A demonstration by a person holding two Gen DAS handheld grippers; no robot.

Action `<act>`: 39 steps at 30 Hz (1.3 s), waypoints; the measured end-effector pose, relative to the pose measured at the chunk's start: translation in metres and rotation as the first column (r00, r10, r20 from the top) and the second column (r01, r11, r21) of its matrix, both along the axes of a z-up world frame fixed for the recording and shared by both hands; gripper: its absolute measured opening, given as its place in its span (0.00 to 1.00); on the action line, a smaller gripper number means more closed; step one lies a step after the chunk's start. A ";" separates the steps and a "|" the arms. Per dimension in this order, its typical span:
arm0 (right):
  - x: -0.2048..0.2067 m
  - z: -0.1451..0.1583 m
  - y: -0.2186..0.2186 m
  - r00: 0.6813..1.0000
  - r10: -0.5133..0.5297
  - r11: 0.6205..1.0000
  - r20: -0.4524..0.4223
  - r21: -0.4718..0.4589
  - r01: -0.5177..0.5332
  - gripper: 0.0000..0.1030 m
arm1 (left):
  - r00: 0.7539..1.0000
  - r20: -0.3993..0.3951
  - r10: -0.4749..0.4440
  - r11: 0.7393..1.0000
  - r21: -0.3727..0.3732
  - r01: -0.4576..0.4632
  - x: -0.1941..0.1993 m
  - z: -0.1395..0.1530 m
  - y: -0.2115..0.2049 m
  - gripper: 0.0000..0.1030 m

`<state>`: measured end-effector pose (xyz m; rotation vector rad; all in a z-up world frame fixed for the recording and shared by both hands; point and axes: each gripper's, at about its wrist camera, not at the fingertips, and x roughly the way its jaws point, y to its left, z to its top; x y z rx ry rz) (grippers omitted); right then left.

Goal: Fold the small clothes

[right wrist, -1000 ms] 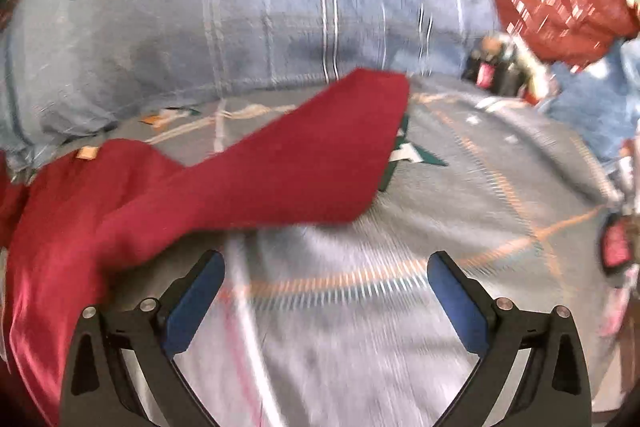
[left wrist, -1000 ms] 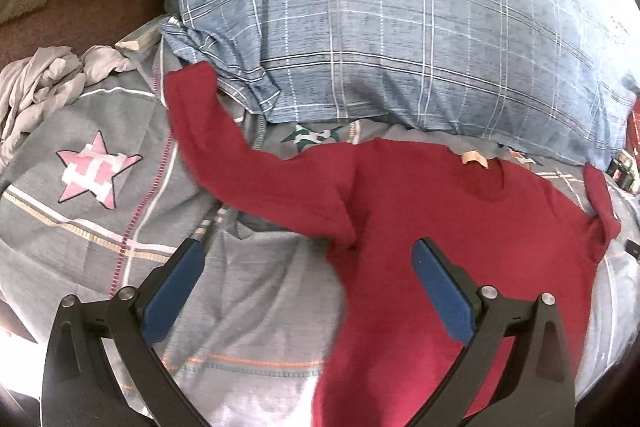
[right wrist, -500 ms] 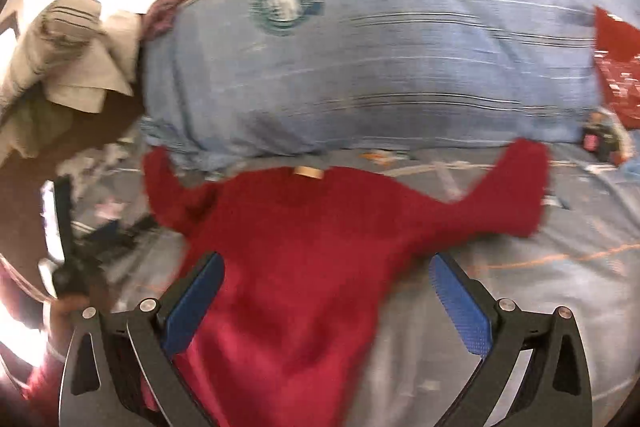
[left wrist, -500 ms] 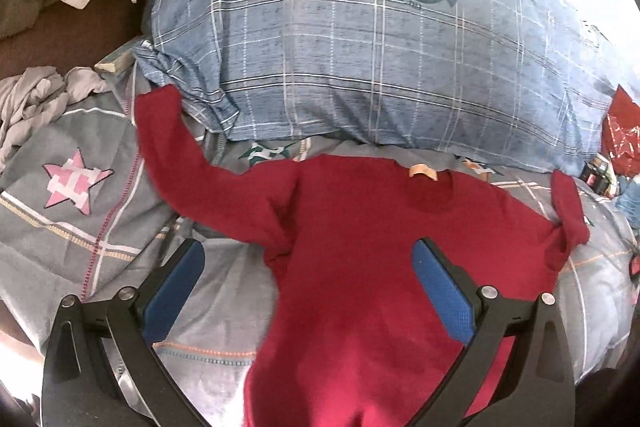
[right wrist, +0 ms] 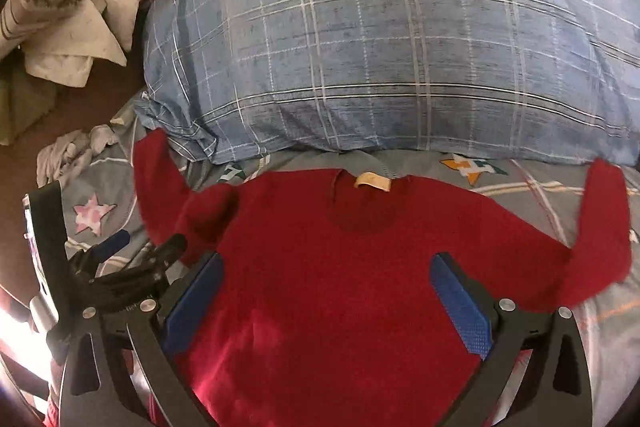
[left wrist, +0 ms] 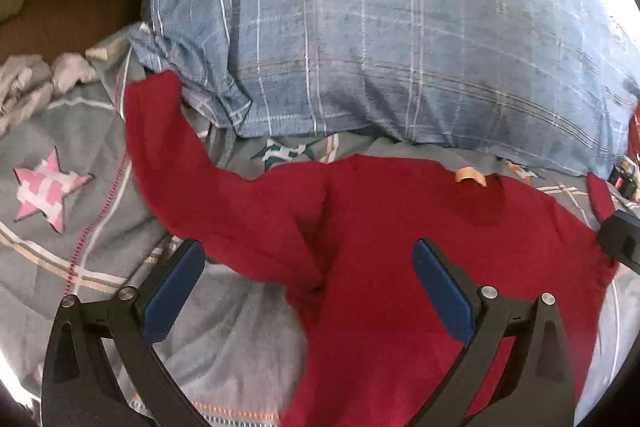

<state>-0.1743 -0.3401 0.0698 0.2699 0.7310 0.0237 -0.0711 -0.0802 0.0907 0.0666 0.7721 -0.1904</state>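
A small red long-sleeved sweater [right wrist: 352, 267] lies flat on the grey bedspread [right wrist: 532, 187], neck with its tan label [right wrist: 373, 183] toward the pillow and both sleeves spread out. In the left wrist view the same sweater [left wrist: 400, 267] fills the lower right, its left sleeve [left wrist: 160, 147] reaching up and left. My left gripper [left wrist: 308, 283] hovers open over the left armpit, holding nothing. Above the sweater's chest my right gripper [right wrist: 328, 299] is open and empty. The left gripper [right wrist: 132, 263] also shows at the left edge of the right wrist view.
A big blue checked pillow [right wrist: 380, 59] lies just behind the sweater's neck. Crumpled pale cloths [right wrist: 68, 27] and a grey garment [left wrist: 28, 87] sit at the far left near the bed edge. Small dark items [left wrist: 624, 179] lie at the right by the pillow.
The right gripper swung left from beside the right sleeve until it sits centred over the sweater. The left gripper moved in closer over the left armpit. Both stayed open.
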 end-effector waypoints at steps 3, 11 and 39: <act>0.017 -0.012 0.007 1.000 -0.004 1.000 -0.004 0.001 0.004 1.00 | 0.999 -0.036 0.010 1.000 -0.021 -0.010 0.010 -0.010 0.005 1.00; 0.049 -0.038 0.026 0.998 0.041 0.999 -0.043 -0.030 -0.043 0.98 | 0.996 -0.064 0.060 0.998 -0.017 -0.061 0.030 -0.017 0.013 1.00; 0.064 -0.064 0.022 0.994 -0.040 0.995 -0.104 -0.094 0.030 0.99 | 0.996 -0.071 0.054 0.999 0.000 -0.054 0.037 -0.027 0.008 1.00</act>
